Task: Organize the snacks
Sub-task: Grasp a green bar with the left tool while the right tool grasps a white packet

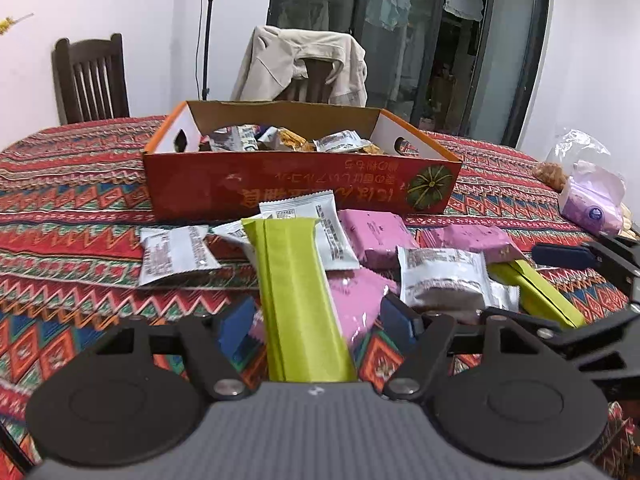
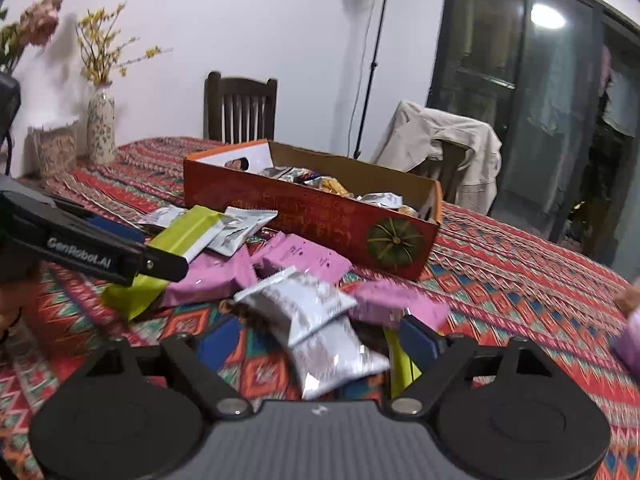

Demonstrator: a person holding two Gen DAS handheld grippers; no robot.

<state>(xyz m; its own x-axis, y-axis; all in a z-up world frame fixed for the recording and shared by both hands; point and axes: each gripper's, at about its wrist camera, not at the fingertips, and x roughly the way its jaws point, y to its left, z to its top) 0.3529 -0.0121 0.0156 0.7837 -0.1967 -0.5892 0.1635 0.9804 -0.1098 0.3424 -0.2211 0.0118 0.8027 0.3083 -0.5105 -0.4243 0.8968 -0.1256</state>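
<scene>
An orange-red cardboard box (image 1: 304,184) (image 2: 312,216) stands on the patterned tablecloth with several snack packets inside. In front of it lies a loose heap of packets: green, pink and white-silver. My left gripper (image 1: 316,324) is open around a long green packet (image 1: 300,300) that lies lengthwise between its blue pads beside a pink packet (image 1: 356,304); the pads do not touch the green one. My right gripper (image 2: 318,342) is open over two silver packets (image 2: 304,304) that lie between its pads. The left gripper's fingers (image 2: 120,254) show at the left of the right wrist view.
A purple tissue pack (image 1: 592,200) and a clear plastic bag (image 1: 576,148) sit at the table's right. A flower vase (image 2: 100,124) stands at the far left corner. Two chairs, one with a beige jacket (image 1: 304,64), stand behind the table, with a light stand between them.
</scene>
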